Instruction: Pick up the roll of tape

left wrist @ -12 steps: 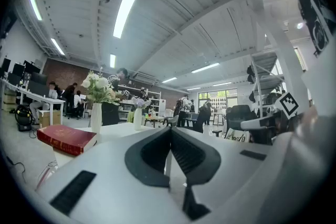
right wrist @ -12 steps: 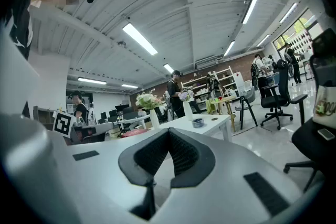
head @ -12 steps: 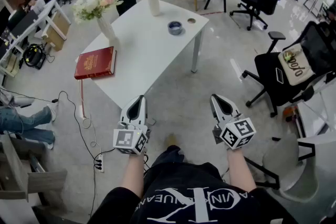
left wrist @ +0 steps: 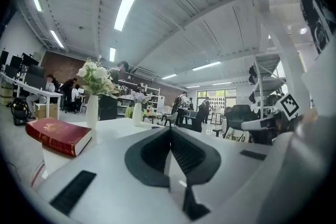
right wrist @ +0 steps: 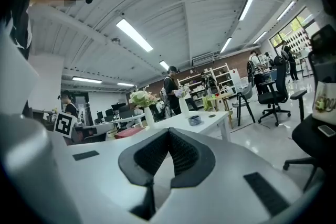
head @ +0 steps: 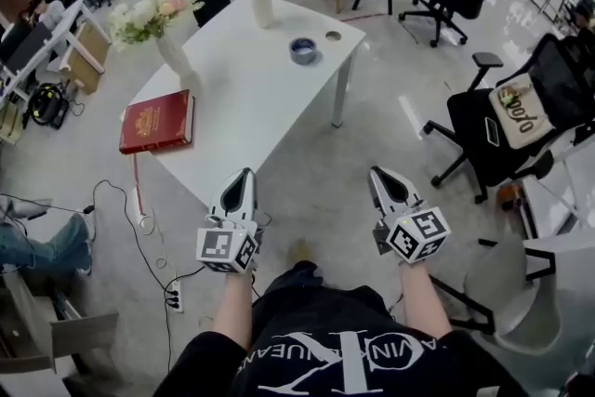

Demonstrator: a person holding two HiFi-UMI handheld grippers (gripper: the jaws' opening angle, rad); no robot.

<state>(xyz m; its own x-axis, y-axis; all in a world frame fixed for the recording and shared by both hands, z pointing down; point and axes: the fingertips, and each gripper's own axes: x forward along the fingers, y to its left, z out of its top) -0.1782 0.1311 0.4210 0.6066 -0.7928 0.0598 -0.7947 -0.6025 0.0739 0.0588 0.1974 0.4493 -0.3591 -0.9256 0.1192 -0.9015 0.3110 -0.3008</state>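
Approach: left hand-held gripper (head: 243, 175) and right hand-held gripper (head: 377, 172) are pressed together, empty; next, reach the far roll of tape (head: 303, 50), jaws spread

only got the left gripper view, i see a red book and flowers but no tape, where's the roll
Observer: Head view shows the roll of tape lying on the white table, near its far right corner, beyond the red book.
Operator: is the right gripper carrying anything
Observer: No. The right gripper view shows the right gripper with jaws together and nothing between them.
Operator: how close am i to the table
Observer: In the head view the left gripper shows right beside the table's near corner.
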